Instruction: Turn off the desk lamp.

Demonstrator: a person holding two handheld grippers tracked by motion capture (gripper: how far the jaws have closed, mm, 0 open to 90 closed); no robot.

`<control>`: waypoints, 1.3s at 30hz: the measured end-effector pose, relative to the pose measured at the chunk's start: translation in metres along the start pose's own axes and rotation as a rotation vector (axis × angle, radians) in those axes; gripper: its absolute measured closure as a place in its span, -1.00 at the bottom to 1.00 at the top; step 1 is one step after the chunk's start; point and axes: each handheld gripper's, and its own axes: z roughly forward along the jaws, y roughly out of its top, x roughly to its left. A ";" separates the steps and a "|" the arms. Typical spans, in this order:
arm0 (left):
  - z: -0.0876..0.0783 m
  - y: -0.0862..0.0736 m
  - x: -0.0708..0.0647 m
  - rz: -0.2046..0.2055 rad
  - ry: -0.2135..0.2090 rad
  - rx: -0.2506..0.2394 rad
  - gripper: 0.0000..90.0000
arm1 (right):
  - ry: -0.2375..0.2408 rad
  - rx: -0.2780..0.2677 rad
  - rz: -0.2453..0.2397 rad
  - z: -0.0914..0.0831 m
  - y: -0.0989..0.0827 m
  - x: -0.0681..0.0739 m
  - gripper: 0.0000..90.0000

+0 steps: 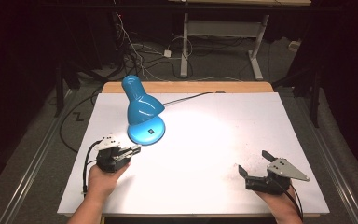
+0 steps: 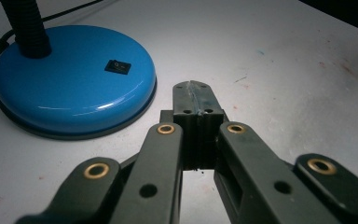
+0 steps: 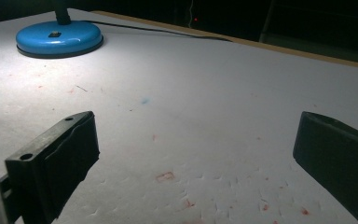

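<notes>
Looking at the glossy blue desk lamp [image 1: 142, 112] at the back left of the white tabletop [image 1: 214, 154], I'd guess it handles bottom-heavy: the round blue base [image 2: 70, 86] looks weighted and its enamel is slick, so pinching the rim would probably slip. The black ribbed gooseneck [image 2: 25, 25] seems the better place to take hold, since it's narrow and grippy, though it'll likely flex. The shade [image 1: 137, 100] is lit and probably warm, so I'd leave that alone. For the switch, a light poke should do.

The left tongs [image 1: 134, 150] sit just in front of the base, pressed together with nothing between them, tips aimed near the small black rocker switch [image 2: 118, 66] but not touching it. Over at the front right, the right tongs [image 1: 254, 163] are spread wide and empty, well away from the lamp.

The high view gives the whole lamp with its tilted shade and the black cord [image 1: 186, 97] trailing back. The left gripper view adds the switch up close, plus the dark rubber edge under the base. The right gripper view picks up faint red specks on the tabletop paper.
</notes>
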 end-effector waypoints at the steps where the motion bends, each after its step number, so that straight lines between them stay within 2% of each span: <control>1: 0.000 0.001 0.001 -0.003 0.000 -0.002 0.95 | 0.000 0.000 0.000 0.000 0.000 0.000 -0.98; 8: 0.006 0.005 0.005 -0.001 0.002 -0.002 0.95 | -0.001 -0.002 0.001 -0.001 0.000 -0.001 -0.98; 13: 0.011 0.008 0.011 -0.015 0.004 -0.009 0.96 | -0.004 -0.005 0.001 -0.002 0.001 0.000 -0.98; 28: 0.015 0.019 0.024 -0.020 0.015 -0.031 0.96 | -0.008 -0.002 0.010 -0.002 0.000 -0.001 -0.98; 34: 0.024 0.018 0.032 -0.060 0.006 -0.042 0.96 | -0.004 -0.002 0.005 -0.001 0.000 -0.001 -0.98; 39: 0.033 0.020 0.038 -0.074 0.005 -0.046 0.96 | -0.005 -0.004 0.005 -0.001 0.000 -0.001 -0.98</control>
